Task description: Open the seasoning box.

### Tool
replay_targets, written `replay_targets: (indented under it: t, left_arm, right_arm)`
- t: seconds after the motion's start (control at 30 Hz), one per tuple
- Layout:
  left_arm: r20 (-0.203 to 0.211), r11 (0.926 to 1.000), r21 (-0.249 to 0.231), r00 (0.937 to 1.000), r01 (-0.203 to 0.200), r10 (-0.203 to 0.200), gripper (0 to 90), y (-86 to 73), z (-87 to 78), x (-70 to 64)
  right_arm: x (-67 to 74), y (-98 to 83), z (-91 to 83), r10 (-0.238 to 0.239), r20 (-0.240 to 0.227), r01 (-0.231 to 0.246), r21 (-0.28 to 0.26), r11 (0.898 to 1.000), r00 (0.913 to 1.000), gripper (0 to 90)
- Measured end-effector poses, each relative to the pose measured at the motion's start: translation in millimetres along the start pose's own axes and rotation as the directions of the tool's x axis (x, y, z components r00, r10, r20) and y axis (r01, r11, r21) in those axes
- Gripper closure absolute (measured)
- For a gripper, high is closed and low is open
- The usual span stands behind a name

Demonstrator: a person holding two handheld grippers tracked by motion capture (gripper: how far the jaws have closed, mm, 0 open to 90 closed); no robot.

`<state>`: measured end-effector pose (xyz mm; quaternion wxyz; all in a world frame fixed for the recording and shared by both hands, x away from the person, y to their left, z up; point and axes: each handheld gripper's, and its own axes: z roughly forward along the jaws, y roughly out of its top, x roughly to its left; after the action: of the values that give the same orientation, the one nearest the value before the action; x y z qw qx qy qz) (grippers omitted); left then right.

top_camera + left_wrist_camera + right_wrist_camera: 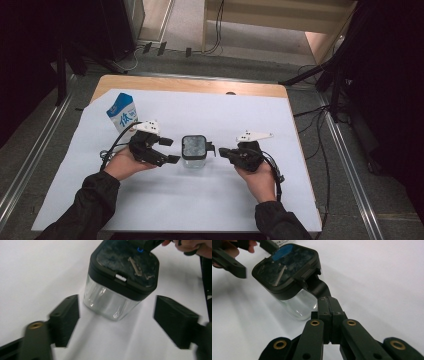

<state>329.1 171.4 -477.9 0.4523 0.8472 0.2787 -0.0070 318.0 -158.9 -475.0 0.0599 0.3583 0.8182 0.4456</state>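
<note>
Your right fingers (329, 312) pinch the jar's lid tab (318, 288); your left fingers (125, 322), just opened, straddle the jar (110, 302).

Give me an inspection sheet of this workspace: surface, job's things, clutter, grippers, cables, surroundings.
Surface: white sheet over a wooden table, no spills seen.
Job's things: clear jar with a black lid, upright at the centre; lid closed, a black tab sticking out on its right side.
Clutter: blue-and-white carton, upright at the back left.
Grippers: left gripper open, jaws either side of the jar, not touching it; right gripper shut, jaw tips at the lid's tab.
Cables: one cable trails from the left gripper, one from the right; more cables on the floor.
Surroundings: grey floor, pale wooden furniture beyond the table.
</note>
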Motion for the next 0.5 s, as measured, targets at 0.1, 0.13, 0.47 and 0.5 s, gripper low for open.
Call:
replay_targets:
  t: [0.1, 0.13, 0.47, 0.5]
  left_arm:
    - [-0.021, 0.9986, 0.050, 0.9996, -0.018, 0.019, 12.6, 4.2, 2.6, -0.4]
    - [-0.014, 0.9981, 0.059, 0.9997, -0.020, 0.021, 12.4, 5.5, 3.3, 0.4]
    - [0.126, 0.9936, 0.076, 0.9894, -0.083, 0.073, 13.4, 16.1, 10.3, 7.4]
    - [0.118, 0.9912, 0.092, 0.9895, -0.095, 0.084, 13.4, 16.9, 13.8, 7.5]
  right_arm:
    - [-2.4, 0.2, -1.2, 0.000, -0.004, 0.000, 0.014, 1.000, 1.0000, 90.0]
    - [-2.8, 0.4, -1.6, 0.002, -0.006, -0.002, 0.018, 1.000, 1.0000, 90.0]
    - [-11.6, 7.6, -4.6, -0.014, -0.019, 0.014, 0.043, 0.999, 0.9997, 90.0]
    - [-13.2, 8.8, -2.4, -0.023, -0.018, 0.024, 0.048, 0.999, 0.9996, 90.0]
